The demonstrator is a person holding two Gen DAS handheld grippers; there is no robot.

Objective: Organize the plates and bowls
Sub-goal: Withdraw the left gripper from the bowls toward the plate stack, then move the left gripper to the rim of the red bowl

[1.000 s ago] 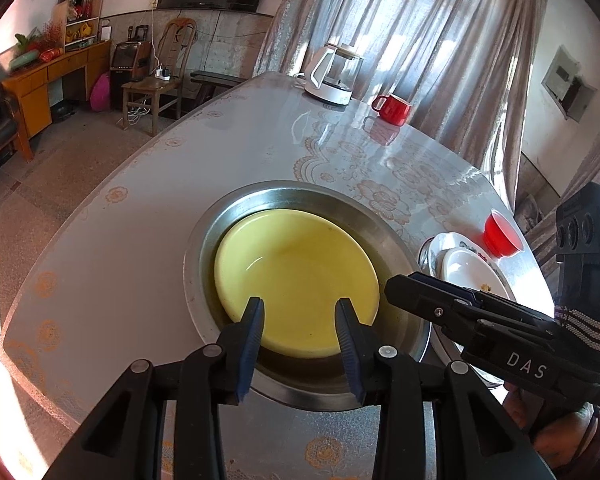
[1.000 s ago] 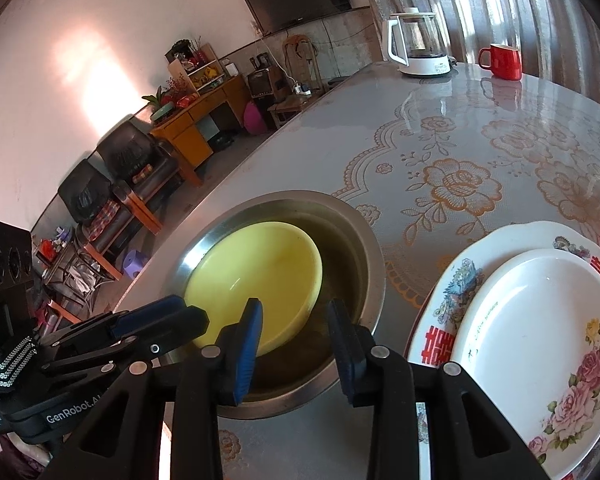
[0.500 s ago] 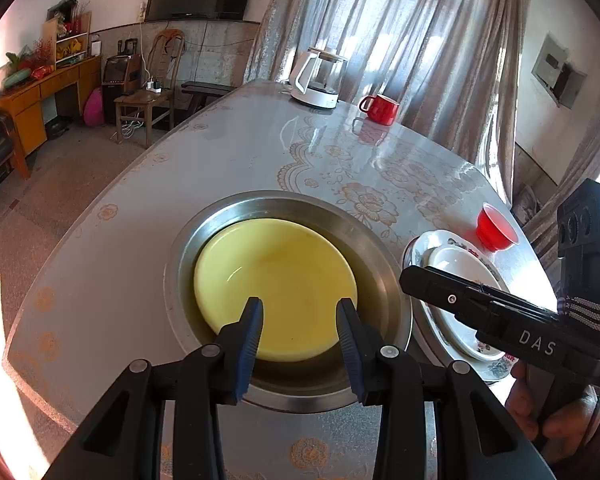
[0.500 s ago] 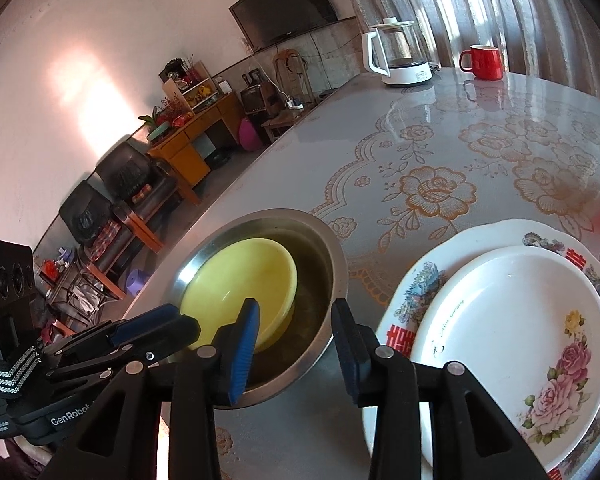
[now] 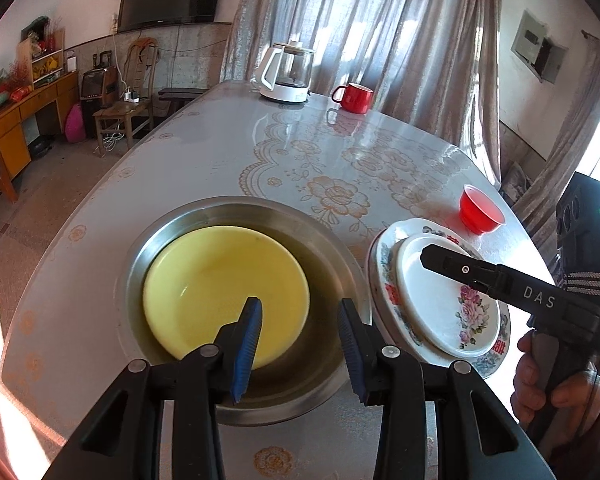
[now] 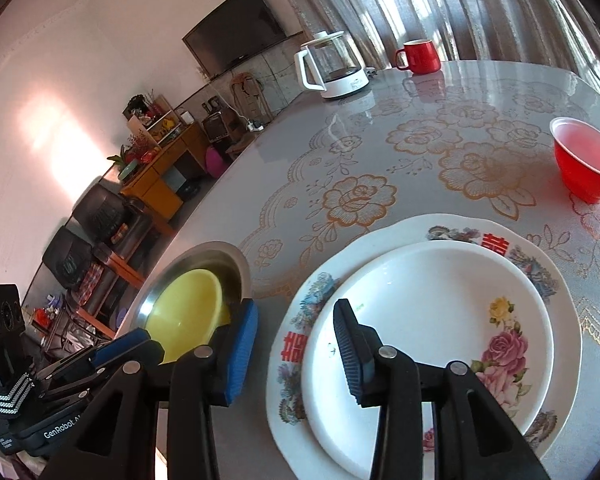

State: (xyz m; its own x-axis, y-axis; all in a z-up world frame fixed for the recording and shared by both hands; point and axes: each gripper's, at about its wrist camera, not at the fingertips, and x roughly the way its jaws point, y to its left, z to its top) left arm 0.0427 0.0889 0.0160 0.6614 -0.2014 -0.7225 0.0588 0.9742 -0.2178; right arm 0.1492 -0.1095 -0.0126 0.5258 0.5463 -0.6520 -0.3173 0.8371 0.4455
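Above white plate [image 6: 428, 320], right tool [image 6: 296, 352] wide, empty; left tool [image 5: 300, 344] wide over yellow bowl [image 5: 224, 292].

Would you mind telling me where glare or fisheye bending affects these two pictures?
Left wrist view: window glare streaks the table behind the kettle; corners go black. Right wrist view: the table edge bows, a sunlit patch washes the wall.

- Table [image 5: 204, 152]: rounded top, glossy grey cover with gold rose pattern.
- Steel basin [image 5: 340, 248]: near side, left of the plates.
- Large floral plate [image 6: 380, 240]: just right of the basin.
- Red bowl [image 6: 584, 164]: beyond the plates, right.
- Glass kettle [image 5: 288, 72] and red mug [image 5: 354, 98]: far edge, side by side.
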